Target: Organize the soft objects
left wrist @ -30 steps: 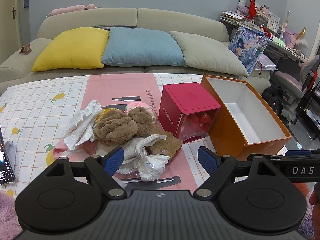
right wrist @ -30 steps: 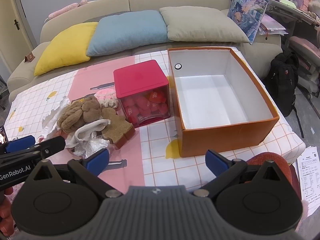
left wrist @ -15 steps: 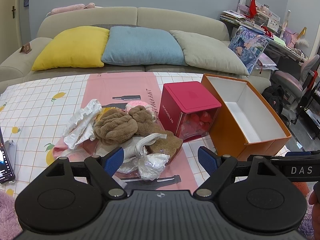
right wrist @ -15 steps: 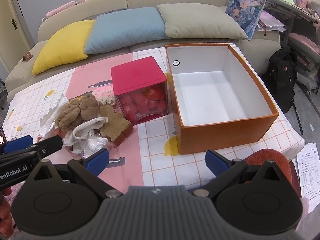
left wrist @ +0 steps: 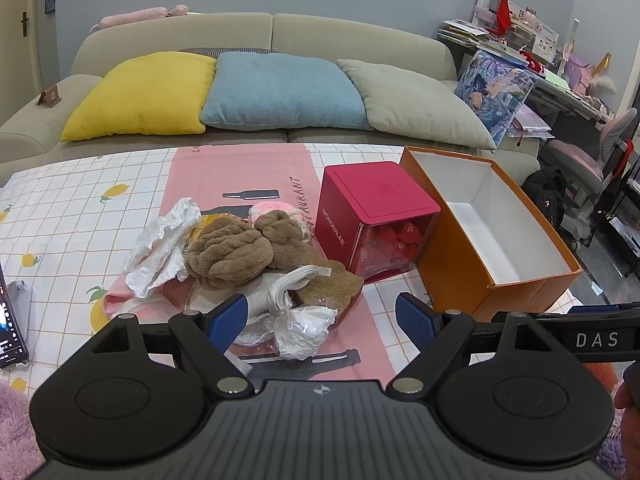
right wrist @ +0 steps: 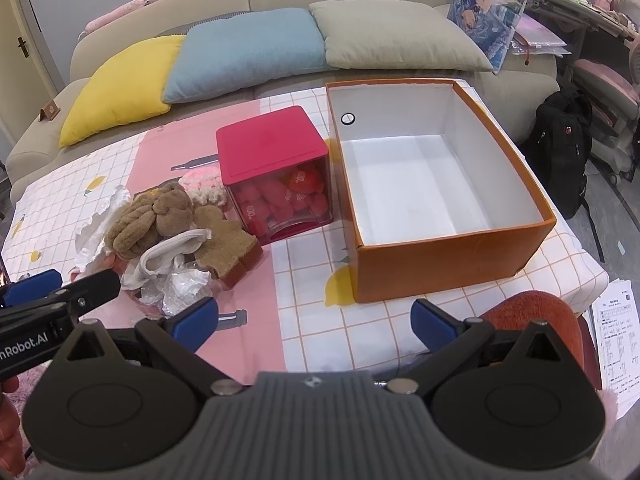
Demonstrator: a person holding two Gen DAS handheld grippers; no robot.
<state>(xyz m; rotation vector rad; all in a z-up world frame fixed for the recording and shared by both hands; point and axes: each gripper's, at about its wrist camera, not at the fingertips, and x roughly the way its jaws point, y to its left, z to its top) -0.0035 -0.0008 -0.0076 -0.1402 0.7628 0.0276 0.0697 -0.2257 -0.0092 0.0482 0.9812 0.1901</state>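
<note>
**On the tabletop: a soft heap left, an open box right**

At the far left edge of the tabletop (left wrist: 72, 216), with its lemon-print checked cloth, a phone (left wrist: 10, 320) lies near the edge. Right of it, on the pink mat (left wrist: 240, 168), sits the heap of soft objects (left wrist: 240, 256): crumpled white paper (left wrist: 160, 248) on its left side, a brown plush toy (left wrist: 232, 248) on top, a white sock (left wrist: 288, 284) draped over the near part, a brown sponge-like pad (left wrist: 332, 284) on its right and a crinkled clear wrapper (left wrist: 304, 328) nearest the camera. A pink knitted piece (right wrist: 200, 188) peeks out behind the plush.

The left tongs (left wrist: 320, 316) hang low over the near side of the heap, blue pads spread wide with nothing between them; the left pad sits just beside the sock, though contact cannot be told.

Just right of the heap stands a red-lidded cube box (left wrist: 372, 216) with red items visible through its clear walls. Beside it, close but apart, is the orange cardboard box (right wrist: 452, 256), lid off, its white inside bare.

The right tongs (right wrist: 316, 324) hover over the near tabletop edge between the heap and the orange box, also spread wide and gripping nothing.

Beyond the tabletop, a beige sofa (left wrist: 272, 32) carries a yellow cushion (left wrist: 144, 92), a blue cushion (left wrist: 280, 88) and a grey cushion (left wrist: 408, 104).
</note>
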